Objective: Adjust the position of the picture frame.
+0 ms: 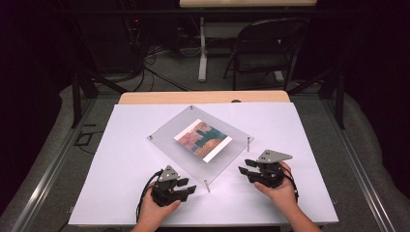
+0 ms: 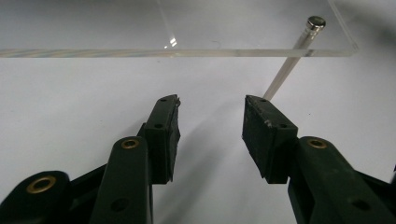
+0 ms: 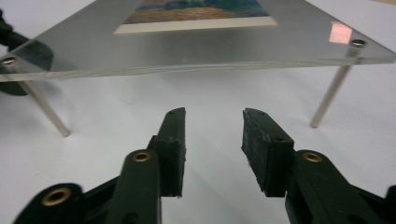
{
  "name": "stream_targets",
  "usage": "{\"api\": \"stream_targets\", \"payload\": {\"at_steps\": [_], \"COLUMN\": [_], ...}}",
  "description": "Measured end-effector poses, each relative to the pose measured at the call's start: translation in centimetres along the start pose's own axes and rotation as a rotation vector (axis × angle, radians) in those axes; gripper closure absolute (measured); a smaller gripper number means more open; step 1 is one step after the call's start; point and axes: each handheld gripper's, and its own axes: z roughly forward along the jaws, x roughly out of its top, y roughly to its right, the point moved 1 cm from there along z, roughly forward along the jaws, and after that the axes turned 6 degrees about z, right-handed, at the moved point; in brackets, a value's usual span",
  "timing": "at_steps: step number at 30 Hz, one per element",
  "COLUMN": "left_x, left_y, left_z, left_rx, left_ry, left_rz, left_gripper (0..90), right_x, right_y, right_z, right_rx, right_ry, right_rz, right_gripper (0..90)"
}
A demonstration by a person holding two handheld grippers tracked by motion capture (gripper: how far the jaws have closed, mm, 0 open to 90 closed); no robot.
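No text, label, brand, number or sign can be read anywhere: the colour print (image 1: pixel 203 140) lying on the clear acrylic plate (image 1: pixel 167 133) carries a painted picture with a white border on two sides but no legible lettering.
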Motion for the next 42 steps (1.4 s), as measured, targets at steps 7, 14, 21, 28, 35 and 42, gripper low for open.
{"api": "stream_targets", "payload": {"at_steps": [7,14,21,28,35,42], "left_x": [0.1,0.3,0.7,1.2,1.3,1.4], "left_y": [0.5,1.2,2.0,2.5,2.8,2.8], "left_z": [0.1,0.6,1.6,2.4,3.0,3.4], "left_rx": [-0.034,-0.073,-0.089,-0.093,-0.083,-0.075], "left_ry": [0.015,0.030,0.026,0.033,0.026,0.032], "left_rz": [0.013,0.043,0.070,0.063,0.057,0.045], "left_gripper": [55.3,57.2,57.3,59.2,64.9,74.6], "right_x": [0.3,0.7,1.3,1.7,1.7,1.6], "right_y": [2.5,5.1,6.5,6.4,6.4,6.2], "right_z": [0.5,2.7,4.8,5.8,5.5,5.3], "right_rx": [-0.113,-0.167,-0.160,-0.156,-0.136,-0.128], "right_ry": [0.008,-0.010,-0.002,-0.011,-0.008,-0.008], "right_rz": [0.001,-0.003,0.006,-0.006,0.031,0.039], "right_gripper": [67.9,69.8,71.6,84.2,85.5,85.4]}}
